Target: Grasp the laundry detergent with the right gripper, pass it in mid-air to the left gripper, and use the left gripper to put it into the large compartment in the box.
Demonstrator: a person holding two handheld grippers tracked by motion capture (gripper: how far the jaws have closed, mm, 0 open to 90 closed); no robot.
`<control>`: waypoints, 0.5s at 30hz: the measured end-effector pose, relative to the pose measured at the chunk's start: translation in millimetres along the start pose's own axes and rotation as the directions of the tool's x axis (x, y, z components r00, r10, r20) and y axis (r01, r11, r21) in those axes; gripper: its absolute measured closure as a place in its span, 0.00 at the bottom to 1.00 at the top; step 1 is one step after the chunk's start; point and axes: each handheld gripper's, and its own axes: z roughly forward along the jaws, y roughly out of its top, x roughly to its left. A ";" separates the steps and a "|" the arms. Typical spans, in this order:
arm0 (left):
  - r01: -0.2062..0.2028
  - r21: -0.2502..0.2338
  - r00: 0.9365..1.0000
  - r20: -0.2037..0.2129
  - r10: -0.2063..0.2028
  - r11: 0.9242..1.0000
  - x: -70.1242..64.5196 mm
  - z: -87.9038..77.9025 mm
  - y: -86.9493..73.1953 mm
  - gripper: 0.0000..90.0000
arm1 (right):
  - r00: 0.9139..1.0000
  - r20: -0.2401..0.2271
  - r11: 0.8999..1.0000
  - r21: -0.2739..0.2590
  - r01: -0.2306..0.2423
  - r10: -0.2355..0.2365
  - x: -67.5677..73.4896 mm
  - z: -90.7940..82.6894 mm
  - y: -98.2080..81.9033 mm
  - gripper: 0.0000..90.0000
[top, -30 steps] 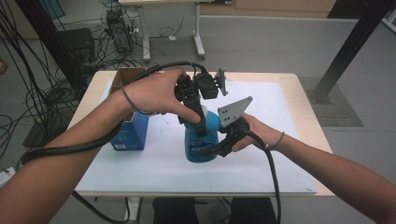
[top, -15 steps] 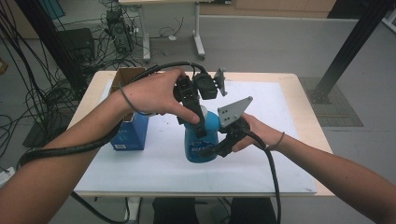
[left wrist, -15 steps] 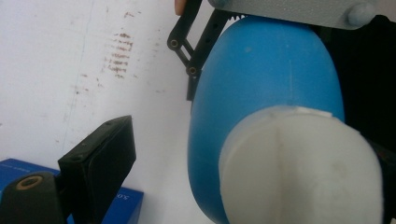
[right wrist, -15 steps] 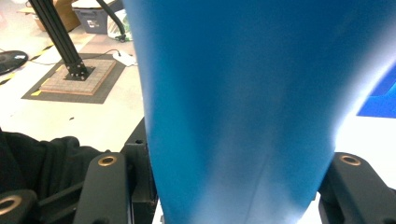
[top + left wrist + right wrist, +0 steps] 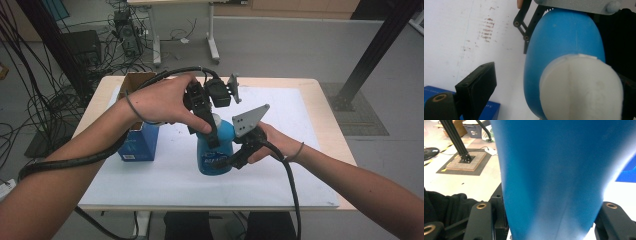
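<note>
In the high view, a blue bottle (image 5: 216, 150) stands near the middle of the worktop (image 5: 300, 170). The right gripper (image 5: 227, 161) pinches its lower body. The left gripper (image 5: 212, 131) reaches down at the white cap (image 5: 216, 119). A blue box (image 5: 137, 145) stands toward the left edge.

In the left gripper view, the jaws stand apart on both sides of the cap (image 5: 581, 90).

In the right gripper view, the jaws press the bottle (image 5: 554, 177) from both sides.
</note>
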 end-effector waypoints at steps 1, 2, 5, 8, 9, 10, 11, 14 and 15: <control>-0.002 0.004 1.000 0.000 0.002 1.000 0.0 0.0 0.1 0.11 | 1.000 0.000 1.000 0.000 0.003 -0.003 -0.3 0.2 0.2 0.47; -0.003 0.005 1.000 0.001 0.003 1.000 0.0 0.2 -0.2 0.11 | 1.000 -0.003 1.000 0.002 0.002 -0.002 -0.4 0.2 0.4 0.46; -0.004 0.007 1.000 0.004 0.004 1.000 0.0 0.0 -1.1 0.11 | 1.000 -0.002 1.000 0.003 0.004 -0.004 -0.4 0.2 1.0 0.46; -0.004 0.002 1.000 0.006 0.004 1.000 0.2 -0.2 -1.8 0.11 | 1.000 -0.001 1.000 0.001 0.006 -0.006 -0.8 0.1 1.4 0.47; -0.004 0.002 1.000 0.006 0.004 1.000 0.2 -0.2 -1.8 0.11 | 1.000 -0.001 1.000 0.001 0.006 -0.006 -0.8 0.1 1.4 0.47; -0.003 0.007 1.000 0.004 0.003 1.000 0.5 -0.2 -1.8 0.11 | 1.000 0.000 1.000 0.001 0.008 -0.008 -0.9 0.1 1.7 0.46; -0.006 0.009 1.000 0.004 0.006 1.000 0.7 -0.1 -1.9 0.11 | 1.000 0.001 1.000 0.002 0.008 -0.008 -0.9 0.0 1.8 0.47; -0.004 0.007 1.000 0.006 0.004 1.000 0.0 0.1 -1.7 0.11 | 1.000 -0.001 1.000 0.006 0.010 -0.010 -0.9 -0.3 2.5 0.46; -0.004 0.006 1.000 0.008 0.004 1.000 -0.2 0.3 -1.5 0.11 | 1.000 -0.001 1.000 0.004 0.009 -0.009 -1.0 -0.5 2.7 0.47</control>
